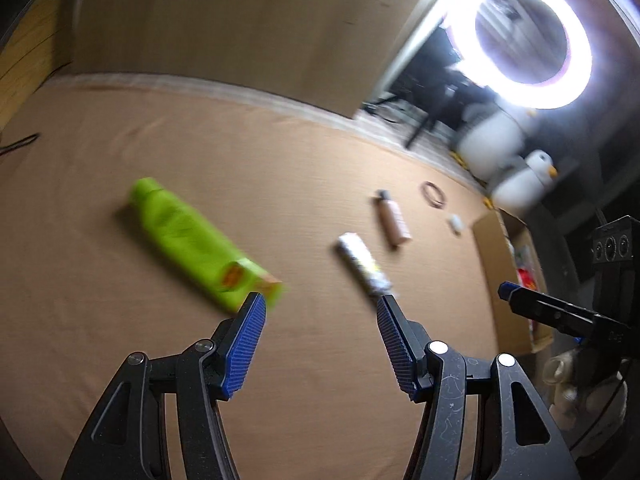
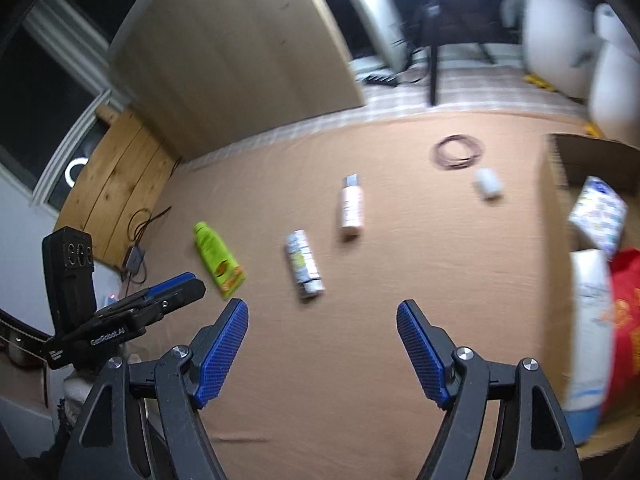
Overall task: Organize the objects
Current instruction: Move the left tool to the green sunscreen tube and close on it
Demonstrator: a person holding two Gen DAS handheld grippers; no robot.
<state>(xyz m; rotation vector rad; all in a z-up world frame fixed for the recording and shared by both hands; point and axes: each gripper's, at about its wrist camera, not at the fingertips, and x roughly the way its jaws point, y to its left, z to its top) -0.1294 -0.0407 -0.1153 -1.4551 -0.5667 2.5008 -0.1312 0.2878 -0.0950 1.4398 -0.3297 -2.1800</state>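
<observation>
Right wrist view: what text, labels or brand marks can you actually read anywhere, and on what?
"GenRobot.AI": white print on the black body of the left gripper, seen side-on.
Second small white mark below it: too small to read.
Green tube: printed label, blurred.
White-and-grey bottle: label blurred.
Pink bottle: label blurred.
White box and red bag in the cardboard box: prints blurred.

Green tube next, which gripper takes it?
Left, probably. The green tube lies right ahead of the open left gripper, near its left finger. The right gripper is open too, but sits nearer the cardboard box.
</observation>
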